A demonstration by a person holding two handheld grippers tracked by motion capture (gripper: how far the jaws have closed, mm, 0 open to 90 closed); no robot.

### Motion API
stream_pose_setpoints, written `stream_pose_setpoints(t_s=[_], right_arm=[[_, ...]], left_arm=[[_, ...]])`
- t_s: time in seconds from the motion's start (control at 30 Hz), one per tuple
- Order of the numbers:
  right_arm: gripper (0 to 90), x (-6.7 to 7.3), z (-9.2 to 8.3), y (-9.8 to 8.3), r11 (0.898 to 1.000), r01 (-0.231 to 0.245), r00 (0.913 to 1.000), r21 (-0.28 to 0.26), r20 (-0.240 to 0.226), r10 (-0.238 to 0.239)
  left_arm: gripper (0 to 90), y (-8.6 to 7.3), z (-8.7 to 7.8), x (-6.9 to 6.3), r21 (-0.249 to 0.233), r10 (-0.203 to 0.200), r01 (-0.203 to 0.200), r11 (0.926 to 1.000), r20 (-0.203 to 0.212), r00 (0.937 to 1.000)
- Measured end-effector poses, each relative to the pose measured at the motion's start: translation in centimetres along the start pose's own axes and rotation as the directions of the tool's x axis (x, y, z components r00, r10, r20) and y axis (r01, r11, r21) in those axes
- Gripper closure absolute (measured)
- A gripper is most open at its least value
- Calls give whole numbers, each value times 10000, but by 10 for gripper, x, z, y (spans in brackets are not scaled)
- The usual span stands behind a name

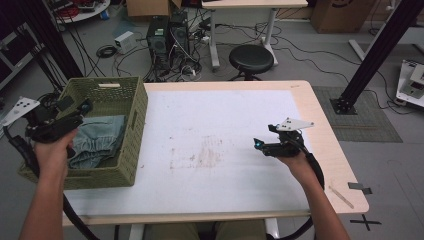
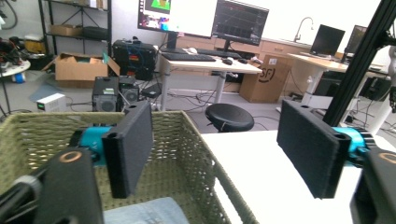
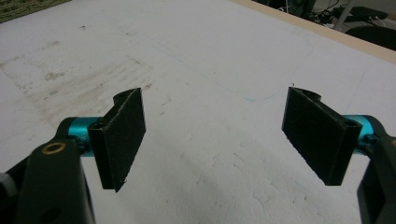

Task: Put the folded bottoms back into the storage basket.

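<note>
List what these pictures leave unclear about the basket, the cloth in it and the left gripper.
- Folded blue-grey cloth: high view, its left part is hidden by the left gripper and hand; left gripper view, cut off by the bottom edge.
- Green woven basket: its floor is covered by the cloth.
- Anything under the cloth: hidden.

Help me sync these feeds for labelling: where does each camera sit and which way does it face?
High view: above the person's side, looking down on the table; forearms, left gripper, right gripper.
Left gripper view: rides that gripper, facing over the basket and blue cloth.
Right gripper view: faces the bare tabletop between open jaws.
Shared: high and left views both show the stool.
</note>
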State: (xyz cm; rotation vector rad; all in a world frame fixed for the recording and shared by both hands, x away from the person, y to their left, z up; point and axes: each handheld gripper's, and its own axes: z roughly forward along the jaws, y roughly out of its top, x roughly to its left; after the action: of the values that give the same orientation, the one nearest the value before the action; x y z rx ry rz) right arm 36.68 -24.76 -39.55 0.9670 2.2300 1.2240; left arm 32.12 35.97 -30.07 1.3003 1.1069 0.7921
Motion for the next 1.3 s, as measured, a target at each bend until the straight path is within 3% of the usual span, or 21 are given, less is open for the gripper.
stream_pose_setpoints(t_s=[0.3, 0.63, 0.9, 1.3], right_arm=[[220, -1, 0, -2, 9999, -82, 10000, -59, 36, 83], [220, -2, -3, -2, 9999, -63, 10000, -144, 53, 64], [220, -3, -7, -4, 9999, -68, 9999, -145, 152, 70], [220, -1, -12, -4, 9998, -38, 9998, -214, 186, 42]], left_arm=[[224, -10, 15, -18, 361, 315, -341, 9988, 707, 9970], [224, -14, 29, -47, 327, 552, -614, 9976, 1639, 9849], [224, -16, 43, -74, 373, 683, -792, 9962, 2346, 9697], [224, -25, 55, -110, 447, 925, -1140, 9925, 3364, 9372]])
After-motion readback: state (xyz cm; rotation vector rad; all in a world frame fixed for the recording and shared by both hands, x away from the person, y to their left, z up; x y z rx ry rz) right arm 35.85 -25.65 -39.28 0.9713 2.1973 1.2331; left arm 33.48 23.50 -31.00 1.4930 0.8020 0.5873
